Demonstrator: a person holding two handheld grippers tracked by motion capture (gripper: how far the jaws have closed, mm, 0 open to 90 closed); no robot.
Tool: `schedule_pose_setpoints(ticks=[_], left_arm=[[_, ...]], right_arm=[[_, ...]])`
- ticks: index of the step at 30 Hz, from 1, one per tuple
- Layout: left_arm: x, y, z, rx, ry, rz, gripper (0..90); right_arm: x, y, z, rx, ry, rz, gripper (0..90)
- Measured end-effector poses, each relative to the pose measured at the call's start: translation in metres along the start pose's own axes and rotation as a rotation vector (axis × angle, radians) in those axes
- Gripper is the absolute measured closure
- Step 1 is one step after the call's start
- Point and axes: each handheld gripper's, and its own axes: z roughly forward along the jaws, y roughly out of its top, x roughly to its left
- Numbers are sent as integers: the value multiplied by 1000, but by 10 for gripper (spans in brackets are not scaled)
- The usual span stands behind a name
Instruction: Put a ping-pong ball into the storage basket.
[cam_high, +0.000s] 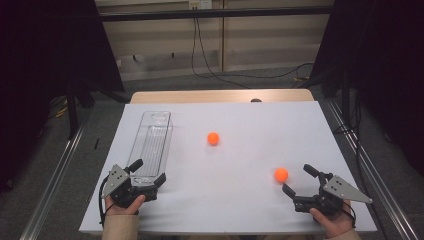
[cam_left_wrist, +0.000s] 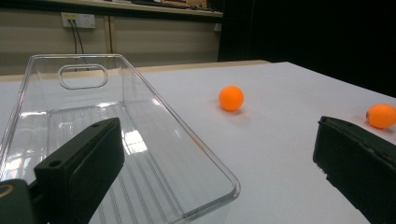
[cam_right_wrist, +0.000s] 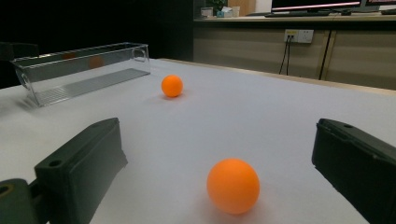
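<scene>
**Two orange balls wait outside the bin**

Nearest ball (cam_right_wrist: 233, 185) lies just ahead of the right gripper (cam_high: 299, 180), jaws spread; a pinch likely comes next. Far ball (cam_high: 213, 138) sits mid-table. Left gripper (cam_high: 148, 172), also spread, straddles the clear bin's (cam_high: 152, 145) near end.

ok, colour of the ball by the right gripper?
Plain orange ball, best seen in the right gripper view, lying ahead of the open jaws.

A lab or office: white-topped table (cam_high: 240, 130), dark curtains (cam_high: 45, 45), wall sockets (cam_right_wrist: 299, 36) (cables hanging).
</scene>
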Motion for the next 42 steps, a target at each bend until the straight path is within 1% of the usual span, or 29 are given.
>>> schedule_pose_setpoints(ticks=[3, 6, 9, 12, 13, 15, 19, 20, 22, 24, 27, 28, 30, 33, 36, 38, 39, 42], left_arm=[[-1, 0, 0, 0, -2, -2, 19], [0, 1, 0, 2, -1, 5, 18], [-2, 1, 1, 7, -8, -1, 18], [-5, 2, 3, 3, -25, -6, 18], [-6, 2, 4, 7, -28, 4, 18], [-8, 2, 6, 13, -42, 1, 17], [-12, 3, 9, 15, -56, -1, 16], [-15, 4, 10, 14, -61, 4, 16], [-16, 5, 11, 16, -69, 7, 15], [-18, 6, 14, 16, -75, 10, 15], [-22, 7, 20, 22, -93, 3, 16], [-22, 7, 20, 22, -93, 3, 15], [-25, 8, 23, 29, -101, 19, 16], [-27, 9, 25, 37, -110, 24, 15], [-29, 9, 27, 39, -119, 16, 15], [-29, 10, 28, 41, -121, 22, 15], [-30, 10, 29, 36, -123, 16, 15], [-32, 12, 30, 38, -130, 23, 16]], right_arm=[[0, 0, 0, 1, 1, -3, 18], [0, 0, 0, 3, 3, -1, 18], [0, 0, 0, 6, 8, -3, 18], [0, 0, 0, 13, 11, -7, 18], [0, 0, 1, 13, 13, -6, 18], [0, 0, 1, 13, 13, -5, 18], [0, 0, 0, 13, 13, -4, 17], [0, 0, 0, 12, 13, -3, 15], [0, 0, 0, 14, 16, -3, 14], [0, 0, 0, 14, 18, -4, 14], [0, 0, 0, 16, 20, -7, 7], [0, 0, 0, 16, 20, -7, 7], [0, 0, 0, 14, 19, -13, 6], [0, 1, 0, 9, 19, -12, 5], [1, 1, 0, 12, 22, -12, 5], [1, 1, 0, 14, 26, -16, 4], [1, 1, 0, 14, 26, -16, 4], [1, 1, 0, 13, 27, -11, 4]])
